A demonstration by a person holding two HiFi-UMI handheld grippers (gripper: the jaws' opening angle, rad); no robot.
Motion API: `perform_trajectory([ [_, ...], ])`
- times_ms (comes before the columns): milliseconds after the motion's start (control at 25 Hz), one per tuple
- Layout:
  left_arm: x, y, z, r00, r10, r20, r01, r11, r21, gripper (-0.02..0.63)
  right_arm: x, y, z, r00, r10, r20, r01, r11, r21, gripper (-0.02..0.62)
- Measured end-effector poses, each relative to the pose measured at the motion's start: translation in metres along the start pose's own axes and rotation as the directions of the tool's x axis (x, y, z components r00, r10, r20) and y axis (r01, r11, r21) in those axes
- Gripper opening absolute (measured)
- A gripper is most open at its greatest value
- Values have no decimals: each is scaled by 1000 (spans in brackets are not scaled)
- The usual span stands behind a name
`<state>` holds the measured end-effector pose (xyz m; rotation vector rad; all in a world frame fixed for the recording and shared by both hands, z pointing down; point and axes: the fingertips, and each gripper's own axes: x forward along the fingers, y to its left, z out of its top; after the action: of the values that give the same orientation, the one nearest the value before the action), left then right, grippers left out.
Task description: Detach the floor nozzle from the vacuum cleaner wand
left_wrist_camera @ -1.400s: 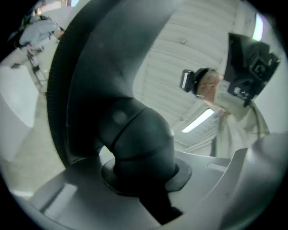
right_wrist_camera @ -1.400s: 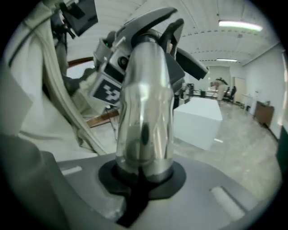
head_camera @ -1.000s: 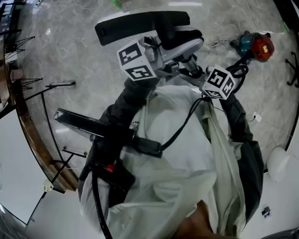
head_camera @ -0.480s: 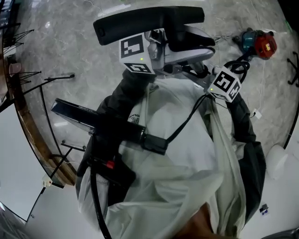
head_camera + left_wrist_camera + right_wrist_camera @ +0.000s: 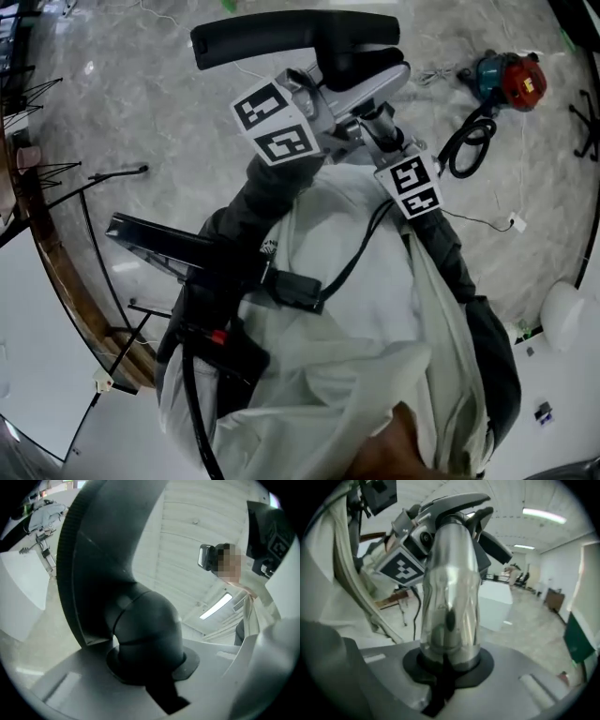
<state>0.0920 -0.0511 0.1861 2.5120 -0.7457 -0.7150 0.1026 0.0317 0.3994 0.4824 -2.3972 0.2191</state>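
The black floor nozzle [image 5: 291, 37] is lifted off the floor in front of me, its bar lying across the top of the head view. My left gripper [image 5: 349, 73], with its marker cube [image 5: 277, 127], is shut on the nozzle's black elbow neck [image 5: 145, 634]; the wide nozzle head [image 5: 103, 550] rises above the jaws. My right gripper [image 5: 382, 131], with its cube [image 5: 412, 187], sits just below and is shut on the shiny silver wand tube [image 5: 450, 597]. In the right gripper view, the tube runs up to the left gripper's cube [image 5: 401, 569].
A red and teal machine [image 5: 511, 84] with a coiled black cable [image 5: 469, 141] lies on the marble floor at the upper right. Thin black stands [image 5: 122, 172] and a curved wooden edge [image 5: 56, 253] are on the left. A white rounded object [image 5: 567, 328] sits at the right.
The right gripper's cube has swung left, closer under the left gripper, and has tilted. The nozzle and left gripper have stayed almost in place.
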Motion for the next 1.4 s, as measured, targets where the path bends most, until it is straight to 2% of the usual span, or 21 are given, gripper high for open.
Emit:
perform_trajectory([
  [40,-1,-1,-2,1000,9,-12,-9,1000,4,69,1,-1,-1,999,-53,4,53,999,0,37],
  [120,-2,-15,-3,997,-68,-19,69,997,22,69,-1,7,0,999,-19,26,20,1000,-15,37],
  [200,-5,-38,0,977,-211,-10,211,976,47,74,-9,25,2,985,161,58,-158,986,-49,40],
  [240,-6,-50,1,959,-284,-2,283,957,57,74,-16,35,2,958,279,67,-275,959,-65,40],
  [360,-6,-73,-1,902,-431,24,430,902,36,77,-41,58,-4,788,614,46,-610,788,-76,40],
  [400,-5,-68,-1,900,-435,35,434,900,23,77,-45,60,-5,727,685,34,-683,728,-62,40],
  [440,-5,-58,0,909,-415,48,414,910,13,77,-45,59,-4,693,720,25,-719,694,-40,40],
  [480,-4,-44,2,923,-380,59,381,925,3,75,-40,55,-3,698,716,18,-716,698,-16,40],
  [560,-3,-22,5,953,-299,59,300,954,-17,74,-23,44,1,795,607,13,-607,795,16,37],
  [640,-3,-10,3,980,-198,27,198,980,-24,74,-6,29,2,923,386,10,-386,922,29,37],
  [720,-2,3,0,998,-64,-25,64,998,-20,71,7,12,3,994,112,18,-113,993,37,37],
  [800,0,14,-3,997,43,-71,-44,999,-2,69,15,-2,3,996,-83,24,82,995,51,37],
  [840,2,15,-4,994,65,-85,-65,998,6,69,16,-6,3,992,-121,24,119,991,56,37],
  [920,4,9,-3,996,30,-89,-29,999,16,71,14,-2,6,996,-75,39,73,996,49,37],
  [1040,1,-23,5,981,-186,-49,187,982,35,75,3,19,12,989,133,63,-133,991,-12,40],
  [1120,-1,-46,12,940,-341,-15,341,939,43,75,-13,32,15,949,307,68,-305,951,-47,40],
  [1160,-2,-56,14,911,-412,-4,412,911,38,75,-22,39,16,908,415,66,-411,910,-57,40],
  [1280,-6,-77,15,822,-570,15,570,822,-3,77,-50,63,17,695,717,48,-715,697,-53,41],
  [1320,-5,-77,16,810,-586,22,586,810,-7,77,-56,67,17,634,772,51,-771,636,-42,41],
  [1360,-3,-75,17,813,-581,28,582,813,-7,77,-58,68,18,600,798,59,-798,602,-30,40],
  [1400,0,-69,17,830,-556,31,557,831,-9,75,-56,67,18,598,798,69,-799,601,-16,40],
])
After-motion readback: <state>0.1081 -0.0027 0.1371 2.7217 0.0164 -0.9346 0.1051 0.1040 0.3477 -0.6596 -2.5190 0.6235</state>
